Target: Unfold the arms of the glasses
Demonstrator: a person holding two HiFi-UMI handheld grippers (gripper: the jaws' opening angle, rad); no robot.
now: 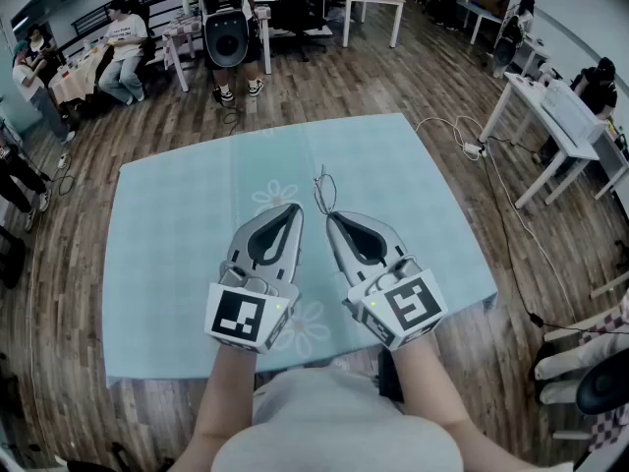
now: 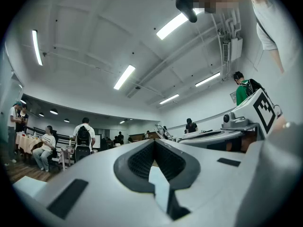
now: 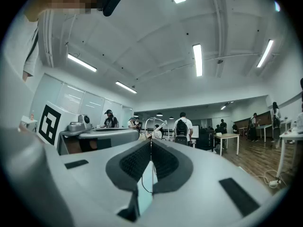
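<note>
The glasses [image 1: 322,193] are pinched at the tip of the right gripper [image 1: 330,218]. A thin wire of the frame is clamped between its pressed-together jaws, possibly an arm, though the part cannot be made out. The glasses are held over the pale blue cloth [image 1: 177,264] on the table [image 1: 116,374]. The left gripper [image 1: 293,208] is held just beside them, its jaws pressed together on nothing.

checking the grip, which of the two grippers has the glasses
The right gripper: its jaws are closed on the thin-framed glasses, which stick out past its tip. The left gripper is shut on nothing.
</note>
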